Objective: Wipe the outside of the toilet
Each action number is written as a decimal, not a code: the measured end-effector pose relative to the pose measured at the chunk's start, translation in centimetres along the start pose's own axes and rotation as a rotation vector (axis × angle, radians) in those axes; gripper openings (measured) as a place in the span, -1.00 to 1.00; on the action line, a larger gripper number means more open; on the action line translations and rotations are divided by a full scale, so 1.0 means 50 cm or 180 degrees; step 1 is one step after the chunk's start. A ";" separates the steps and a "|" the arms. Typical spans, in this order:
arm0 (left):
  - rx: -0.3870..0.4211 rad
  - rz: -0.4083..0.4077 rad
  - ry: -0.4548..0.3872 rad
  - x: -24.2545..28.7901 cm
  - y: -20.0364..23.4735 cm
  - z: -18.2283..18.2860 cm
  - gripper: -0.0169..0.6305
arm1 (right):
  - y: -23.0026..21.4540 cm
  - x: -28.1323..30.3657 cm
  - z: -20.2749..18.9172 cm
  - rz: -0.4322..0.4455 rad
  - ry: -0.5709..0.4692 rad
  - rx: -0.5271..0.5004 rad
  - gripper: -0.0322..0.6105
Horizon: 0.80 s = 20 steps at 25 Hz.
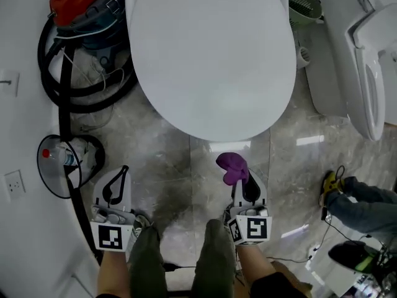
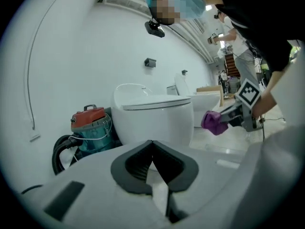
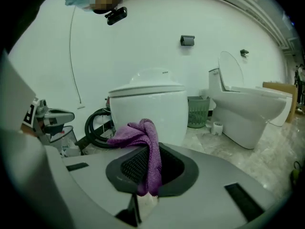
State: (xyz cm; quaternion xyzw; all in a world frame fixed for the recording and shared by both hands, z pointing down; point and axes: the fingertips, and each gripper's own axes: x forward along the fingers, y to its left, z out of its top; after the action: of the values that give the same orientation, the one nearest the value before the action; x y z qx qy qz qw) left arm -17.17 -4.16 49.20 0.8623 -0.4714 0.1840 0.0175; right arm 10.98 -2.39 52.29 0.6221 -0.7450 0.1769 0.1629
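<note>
A white, rounded toilet [image 1: 211,54] stands with its lid closed. A crumpled purple cloth [image 1: 232,166] hangs pinched in the right gripper [image 1: 240,180], near the toilet's front, apart from it.

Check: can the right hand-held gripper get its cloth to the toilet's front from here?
Probably yes. The right hand-held gripper holds the cloth just short of the toilet, with only bare floor between them.

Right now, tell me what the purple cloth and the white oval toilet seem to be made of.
The purple cloth looks like soft microfibre-type fabric, matte: fine nubby texture, draping in folds. The white oval toilet is probably glazed ceramic, glossy: a smooth hard surface with a faint sheen.
</note>
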 end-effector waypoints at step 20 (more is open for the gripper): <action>-0.0441 -0.0190 0.0377 -0.225 -0.066 0.437 -0.94 | 0.106 -0.350 0.406 0.0498 0.0359 -0.0220 -0.77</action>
State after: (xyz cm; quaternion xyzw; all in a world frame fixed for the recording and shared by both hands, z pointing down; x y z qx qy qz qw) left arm -13.36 2.28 25.55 0.8604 -0.4552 0.2010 0.1104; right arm 8.34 4.22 25.93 0.5452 -0.7866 0.1980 0.2116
